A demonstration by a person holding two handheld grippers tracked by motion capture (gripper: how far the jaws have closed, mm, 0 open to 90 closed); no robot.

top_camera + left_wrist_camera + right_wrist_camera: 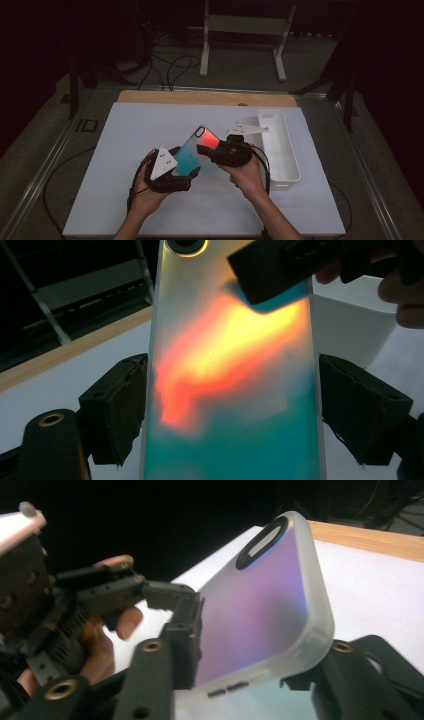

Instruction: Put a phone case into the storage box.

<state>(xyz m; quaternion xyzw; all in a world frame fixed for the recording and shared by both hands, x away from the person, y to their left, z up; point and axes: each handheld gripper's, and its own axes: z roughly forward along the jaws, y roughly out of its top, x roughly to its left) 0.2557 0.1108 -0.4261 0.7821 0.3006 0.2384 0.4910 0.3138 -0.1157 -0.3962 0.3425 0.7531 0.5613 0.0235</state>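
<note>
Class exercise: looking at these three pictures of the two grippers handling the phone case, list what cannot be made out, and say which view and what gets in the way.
- Phone case, lower end: high view, covered by the left gripper.
- Inside of the white bin: high view, too shallow an angle; left gripper view, cut off by the case.
- Right gripper pad contact: right gripper view, case edge hides it.
- Room behind the table: too dark.

Both forearms in from below, hands close together; left gripper (187, 167) clamped across the phone case's (192, 150) two long edges, pads (117, 407) pressed to its sides; right gripper (207, 147) angled in from the right, its jaws around the case's upper end
</note>
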